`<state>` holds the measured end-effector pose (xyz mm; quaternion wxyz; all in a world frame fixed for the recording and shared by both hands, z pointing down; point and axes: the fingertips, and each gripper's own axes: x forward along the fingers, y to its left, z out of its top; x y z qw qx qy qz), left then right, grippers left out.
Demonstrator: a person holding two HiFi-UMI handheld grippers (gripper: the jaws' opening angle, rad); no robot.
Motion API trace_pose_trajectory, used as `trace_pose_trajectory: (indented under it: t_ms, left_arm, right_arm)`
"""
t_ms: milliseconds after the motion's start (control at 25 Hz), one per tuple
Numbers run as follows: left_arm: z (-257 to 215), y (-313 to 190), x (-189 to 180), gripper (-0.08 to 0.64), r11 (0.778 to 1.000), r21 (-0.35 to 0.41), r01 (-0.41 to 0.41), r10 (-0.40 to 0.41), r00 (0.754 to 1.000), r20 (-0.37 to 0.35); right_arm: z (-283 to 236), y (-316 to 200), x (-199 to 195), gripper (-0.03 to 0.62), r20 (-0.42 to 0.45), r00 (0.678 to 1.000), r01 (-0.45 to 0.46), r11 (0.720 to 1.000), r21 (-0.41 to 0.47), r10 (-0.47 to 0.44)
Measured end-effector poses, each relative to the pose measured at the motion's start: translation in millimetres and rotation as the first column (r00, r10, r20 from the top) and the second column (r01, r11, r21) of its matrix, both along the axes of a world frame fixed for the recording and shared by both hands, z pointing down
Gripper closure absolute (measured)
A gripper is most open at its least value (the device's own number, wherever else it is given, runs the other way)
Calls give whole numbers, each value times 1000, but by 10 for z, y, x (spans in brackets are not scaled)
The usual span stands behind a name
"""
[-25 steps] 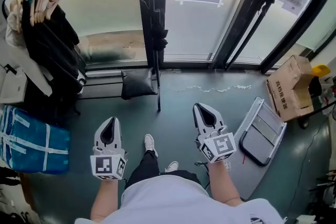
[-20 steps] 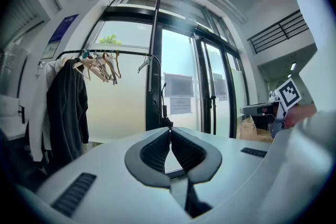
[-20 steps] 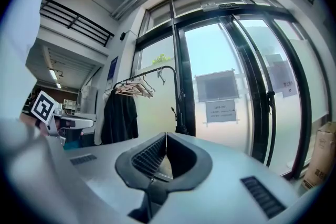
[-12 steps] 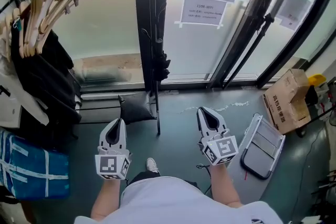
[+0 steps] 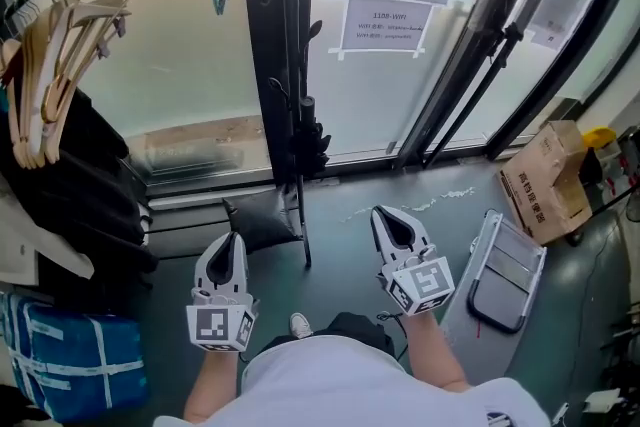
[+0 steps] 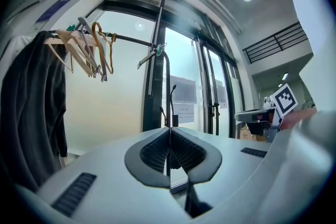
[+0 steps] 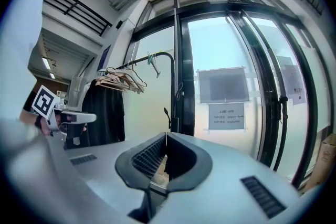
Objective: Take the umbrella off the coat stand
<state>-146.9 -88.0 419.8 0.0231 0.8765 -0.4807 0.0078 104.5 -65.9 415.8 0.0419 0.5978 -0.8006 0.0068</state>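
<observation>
Hangers: we see wooden ones bunched on the rail at the far left, with dark coats beneath them.
Blue bag: on the floor in the bottom left corner.
Left claw: our jaws are pressed together with nothing between them, just left of the stand's foot.
Coat stand: a black pole in front of the glass door, near the middle.
Umbrella: black and folded, hanging on the coat stand, apart from both our claws.
Right claw: jaws together, holding nothing, to the right of the stand.
Folding stool: lying on the floor at the right.
Cardboard box: near the right edge, beside the glass.
</observation>
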Motion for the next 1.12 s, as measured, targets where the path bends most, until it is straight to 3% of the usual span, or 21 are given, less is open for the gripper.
trace_pose_trajectory:
  t_ms: [400, 720, 1040, 1120]
  left_arm:
    - [-150, -396, 407, 531, 999, 33, 21, -22, 999, 31]
    - [-176, -676, 377, 531, 992, 26, 124, -125, 991, 50]
    - [-216, -849, 521, 531, 991, 29, 129, -130, 990, 56]
    - [-202, -872, 566, 531, 992, 22, 125, -126, 990, 56]
  right_arm:
    - [-7, -672, 114, 572, 21, 994, 104, 995, 4, -104]
    - [35, -1173, 140, 572, -11, 980, 196, 981, -9, -196]
    - [260, -1527, 51, 569, -21, 957, 290, 957, -23, -290]
    - [381, -1621, 24, 534, -10, 954, 299, 954, -36, -300]
